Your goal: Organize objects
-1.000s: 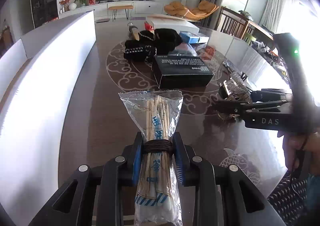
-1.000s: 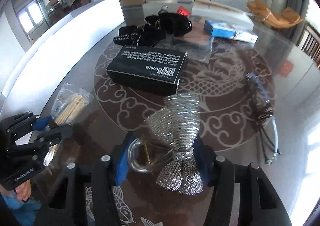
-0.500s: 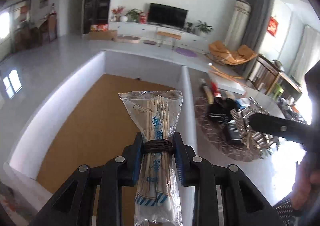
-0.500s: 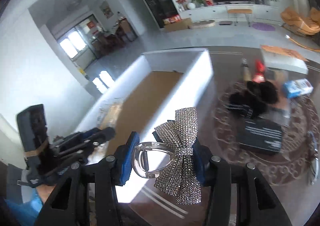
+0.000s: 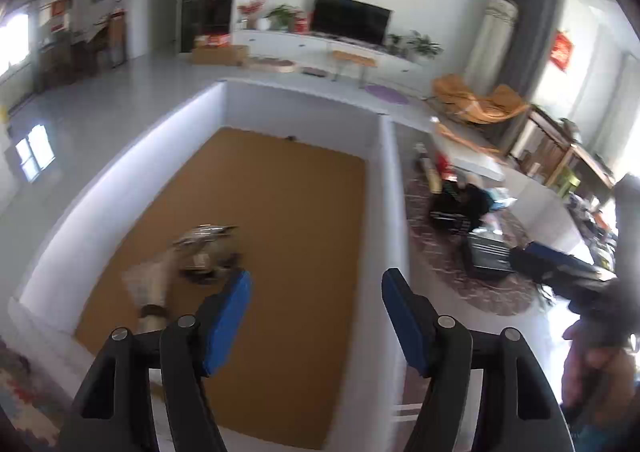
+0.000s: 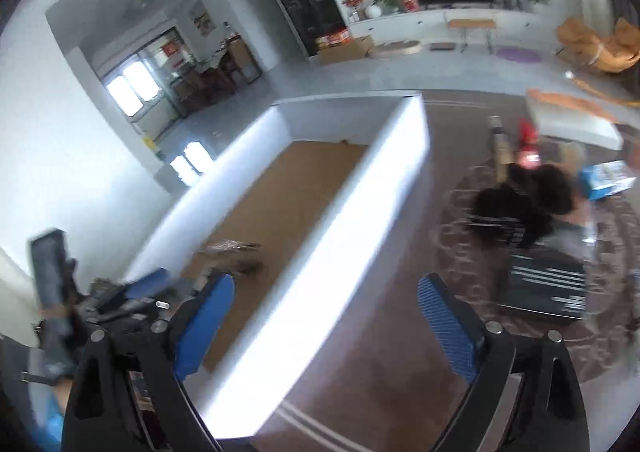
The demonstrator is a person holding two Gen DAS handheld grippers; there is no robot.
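Note:
A big white-walled box (image 5: 386, 188) with a brown cardboard floor fills the left wrist view. Inside it, blurred, lie a clear packet of wooden sticks (image 5: 150, 284) and a glittery silver bow clip (image 5: 204, 248). My left gripper (image 5: 316, 312) hangs above the box floor, its jaws opening with nothing between the blue pads. In the right wrist view my right gripper (image 6: 326, 316) hovers over the box's near wall (image 6: 340, 236), its jaws also opening and empty. The bow clip (image 6: 232, 252) shows as a blur on the box floor. The left gripper (image 6: 112, 300) sits at the lower left there.
On the patterned dark table right of the box lie a black printed carton (image 6: 548, 288), a heap of black fabric items (image 6: 520, 204), a blue box (image 6: 608, 178) and a white box (image 6: 572, 120). A hand holding the right gripper (image 5: 560, 268) shows at the right edge.
Both grippers let go: the stick packet left the left jaws and the bow clip left the right jaws, and both now lie in the box. Both jaws have spread wide.

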